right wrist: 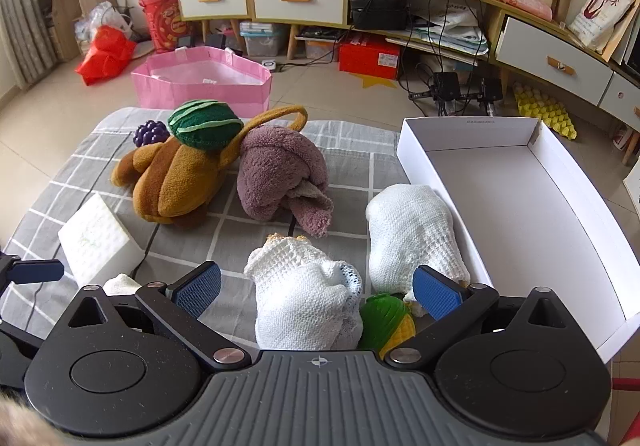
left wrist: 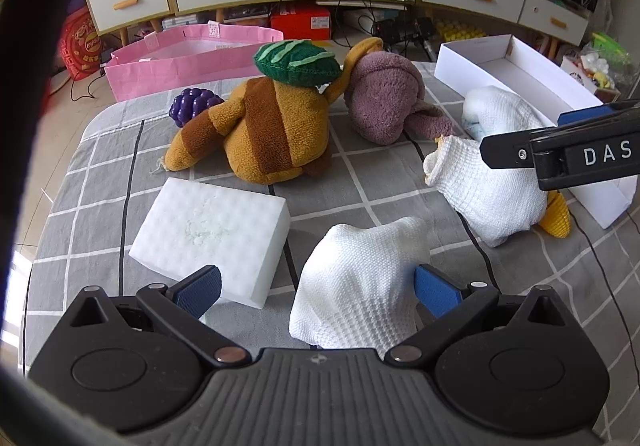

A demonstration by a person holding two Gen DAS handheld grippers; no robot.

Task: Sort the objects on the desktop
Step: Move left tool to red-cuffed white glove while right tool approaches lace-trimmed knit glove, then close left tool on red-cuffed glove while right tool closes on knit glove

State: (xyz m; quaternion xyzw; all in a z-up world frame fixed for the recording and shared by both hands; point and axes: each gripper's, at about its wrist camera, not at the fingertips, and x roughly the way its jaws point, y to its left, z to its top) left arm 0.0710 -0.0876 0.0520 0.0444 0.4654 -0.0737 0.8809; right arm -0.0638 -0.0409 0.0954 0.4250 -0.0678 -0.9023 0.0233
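A grey checked cloth (left wrist: 100,173) covers the table, with shelves and drawers behind. The left gripper (left wrist: 318,288) hangs with jaws wide open around a white knit sock (left wrist: 356,286), beside a white sponge (left wrist: 212,234). The right gripper (right wrist: 318,288) is also open, over another sock (right wrist: 300,306) and toy corn (right wrist: 386,318). A third sock (right wrist: 412,230) lies against the white box (right wrist: 520,205). A brown plush (right wrist: 180,181), a mauve plush (right wrist: 280,173) and toy grapes (right wrist: 150,133) sit farther back.
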